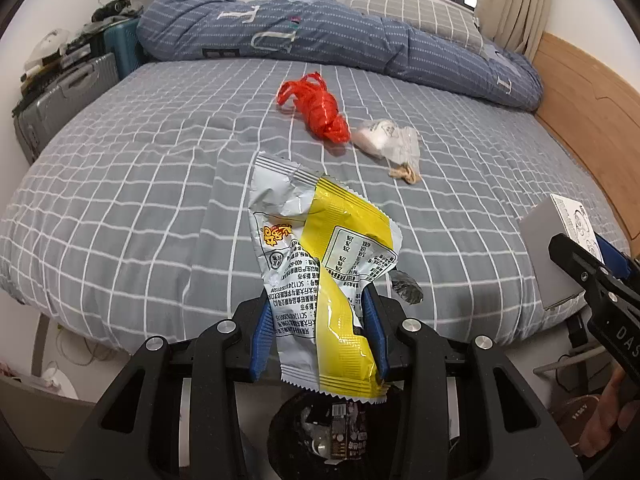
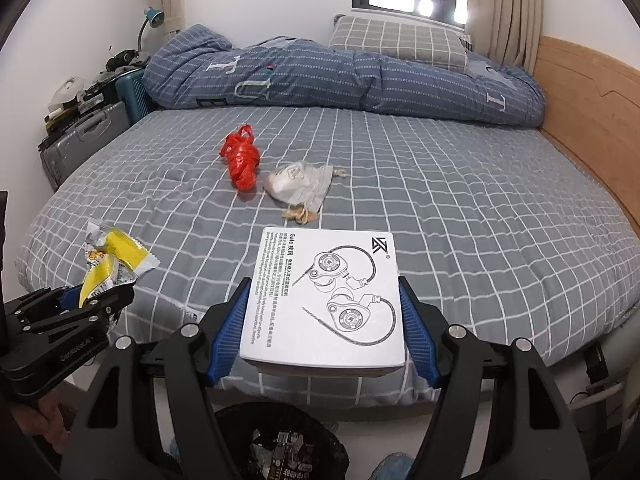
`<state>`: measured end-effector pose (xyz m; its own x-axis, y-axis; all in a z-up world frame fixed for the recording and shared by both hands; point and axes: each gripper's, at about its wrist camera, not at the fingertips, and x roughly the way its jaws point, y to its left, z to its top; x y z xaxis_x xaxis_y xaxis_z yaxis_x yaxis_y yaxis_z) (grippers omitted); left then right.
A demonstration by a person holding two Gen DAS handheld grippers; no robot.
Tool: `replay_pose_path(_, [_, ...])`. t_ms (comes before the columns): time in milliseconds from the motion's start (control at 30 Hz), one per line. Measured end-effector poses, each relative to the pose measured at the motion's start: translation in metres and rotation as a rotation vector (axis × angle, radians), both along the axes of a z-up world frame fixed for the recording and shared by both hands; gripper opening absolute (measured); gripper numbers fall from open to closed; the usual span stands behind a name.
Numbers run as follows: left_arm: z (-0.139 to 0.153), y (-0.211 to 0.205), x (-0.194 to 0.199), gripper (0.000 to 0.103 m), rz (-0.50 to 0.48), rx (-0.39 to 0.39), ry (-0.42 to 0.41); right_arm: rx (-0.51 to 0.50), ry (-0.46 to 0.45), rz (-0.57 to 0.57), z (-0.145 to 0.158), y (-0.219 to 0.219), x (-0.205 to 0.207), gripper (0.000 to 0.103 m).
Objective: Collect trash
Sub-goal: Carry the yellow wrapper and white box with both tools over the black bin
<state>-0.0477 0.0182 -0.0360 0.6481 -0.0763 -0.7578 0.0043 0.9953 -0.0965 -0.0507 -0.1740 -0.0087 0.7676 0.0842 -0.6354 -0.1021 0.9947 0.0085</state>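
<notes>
My left gripper [image 1: 320, 332] is shut on a yellow and silver snack wrapper [image 1: 320, 248] and holds it upright over the bed's near edge, above a black trash bin [image 1: 320, 436]. My right gripper [image 2: 324, 320] is shut on a white earphone box [image 2: 328, 296], also above the trash bin [image 2: 280, 448]. On the bed lie a red plastic bag [image 1: 318, 110], a crumpled white mask with a clear bag [image 1: 386, 142] and a small dark scrap [image 1: 406, 286]. The right view shows the red bag [image 2: 240, 160], the mask [image 2: 298, 184] and the left gripper with its wrapper [image 2: 112, 268].
The grey checked bed [image 1: 120, 184] fills both views, with a blue quilt [image 1: 340, 36] and pillow at the far side. Suitcases [image 1: 60, 96] stand at the left, a wooden headboard [image 2: 592, 120] at the right. The box in the right gripper shows at the left view's edge [image 1: 556, 248].
</notes>
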Motion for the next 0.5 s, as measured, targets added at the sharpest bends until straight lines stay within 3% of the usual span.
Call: replay_pose_path(500, [-0.016,0.004,-0.051,0.038,0.015,-0.003,0.031,0.013,0.029,0.012,-0.012,0.004,-0.041,0.067])
